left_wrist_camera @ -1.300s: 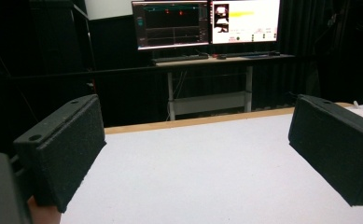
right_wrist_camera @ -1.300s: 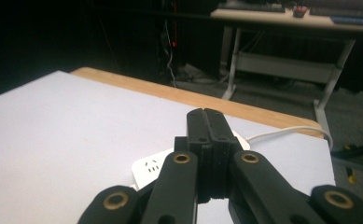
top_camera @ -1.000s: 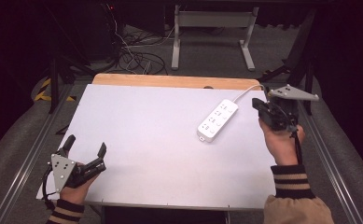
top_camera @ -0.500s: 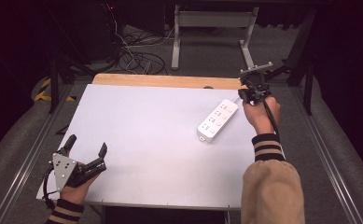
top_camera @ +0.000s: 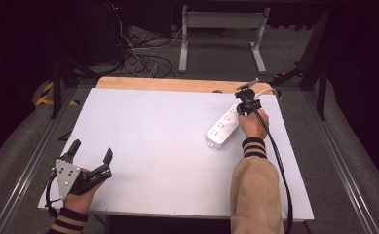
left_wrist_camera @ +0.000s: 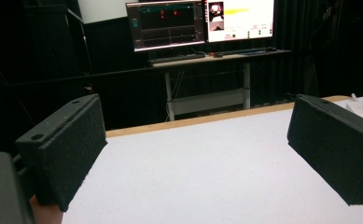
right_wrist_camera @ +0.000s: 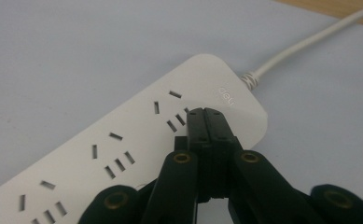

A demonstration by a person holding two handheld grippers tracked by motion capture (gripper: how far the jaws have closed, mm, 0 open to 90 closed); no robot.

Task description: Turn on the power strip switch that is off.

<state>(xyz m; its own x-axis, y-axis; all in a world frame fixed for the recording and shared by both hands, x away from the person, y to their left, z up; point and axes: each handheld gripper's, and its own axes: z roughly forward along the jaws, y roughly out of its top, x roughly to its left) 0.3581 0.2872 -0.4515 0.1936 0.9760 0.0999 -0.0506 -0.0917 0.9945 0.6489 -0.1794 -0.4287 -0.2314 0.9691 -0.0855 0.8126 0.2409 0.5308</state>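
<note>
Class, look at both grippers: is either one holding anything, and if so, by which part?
Nothing is held. The right gripper is shut with nothing between its jaws, poised over the power strip near its cord end; the left gripper is open.

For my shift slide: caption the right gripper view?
Shut right claw poised over the white power strip near its cord end.

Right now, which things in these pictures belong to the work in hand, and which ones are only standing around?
In the work:
- power strip, white, on the table
- its cord
- right gripper, jaws shut, over the strip's cord end

Standing around:
- left gripper, jaws open, with nothing between them, at the near left corner
- monitors on the far desk
- cables on the floor
</note>
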